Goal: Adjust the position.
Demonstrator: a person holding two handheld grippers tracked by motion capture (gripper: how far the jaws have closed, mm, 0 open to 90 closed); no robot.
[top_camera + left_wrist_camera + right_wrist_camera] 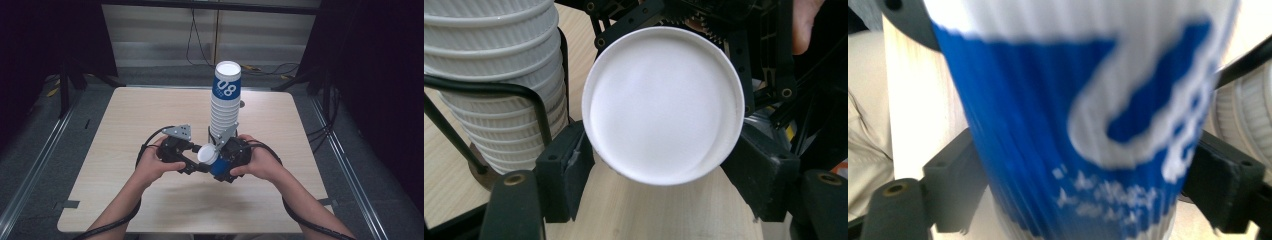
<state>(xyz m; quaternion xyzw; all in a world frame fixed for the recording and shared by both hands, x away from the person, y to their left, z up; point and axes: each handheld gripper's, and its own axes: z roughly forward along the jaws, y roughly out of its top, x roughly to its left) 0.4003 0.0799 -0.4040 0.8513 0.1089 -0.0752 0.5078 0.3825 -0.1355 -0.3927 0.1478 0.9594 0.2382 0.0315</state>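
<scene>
A single blue and white paper cup (206, 154) lies on its side just above the table, held between both grippers. My right gripper (223, 165) is shut on its blue body (1048, 125), a pad pressing each side. From the left, my left gripper (192, 161) is shut on the cup's white round end (664, 100); its pads (566, 167) touch the edge on both sides. Just behind stands a tall stack of upturned cups (225, 105), the top one blue with "08". The stack (489, 65) sits in a black wire holder (541, 107).
The light wooden table (150, 110) has open room left, right and in front of the hands. Black cables trail from both grippers over the near edge. Dark stands and floor cables surround the table.
</scene>
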